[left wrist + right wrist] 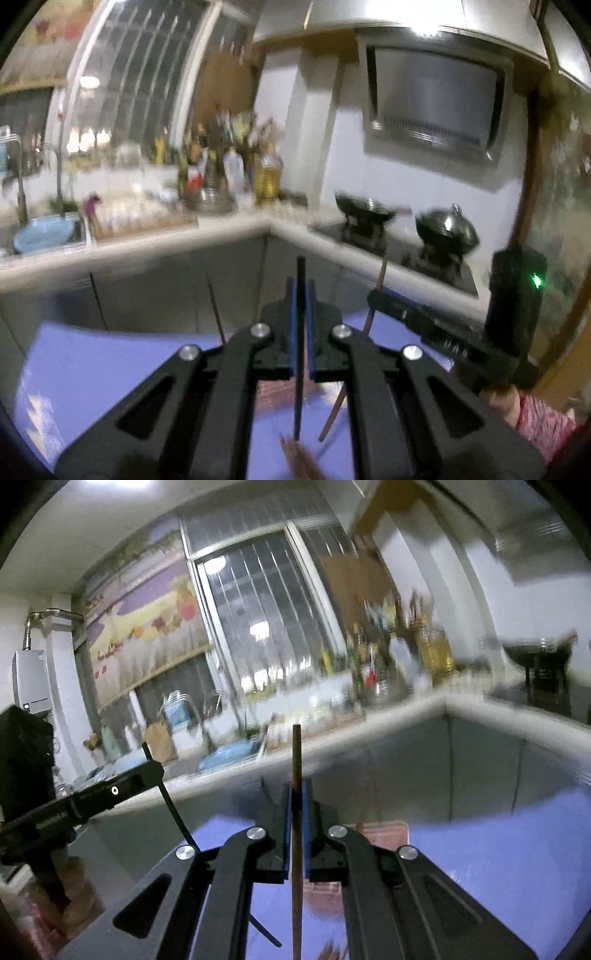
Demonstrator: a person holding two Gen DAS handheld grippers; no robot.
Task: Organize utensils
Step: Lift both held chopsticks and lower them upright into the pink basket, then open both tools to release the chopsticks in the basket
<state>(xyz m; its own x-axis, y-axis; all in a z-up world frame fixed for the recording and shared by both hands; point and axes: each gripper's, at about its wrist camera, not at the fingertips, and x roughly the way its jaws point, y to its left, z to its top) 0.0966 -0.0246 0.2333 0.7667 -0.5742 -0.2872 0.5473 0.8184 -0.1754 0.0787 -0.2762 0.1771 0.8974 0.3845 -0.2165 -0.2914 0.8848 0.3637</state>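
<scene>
A dark chopstick stood upright, pinched between the blue pads of my left tongs, raised above the blue table. My right tongs were pressed together on a brown chopstick, also upright. More brown chopsticks lay blurred on the table below, with the kitchen counter behind

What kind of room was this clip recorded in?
A home kitchen, most likely. An L-shaped counter carries a gas stove with a wok, under a range hood. Oil and sauce bottles crowd the corner, and a sink with a blue basin sits by the window.
</scene>
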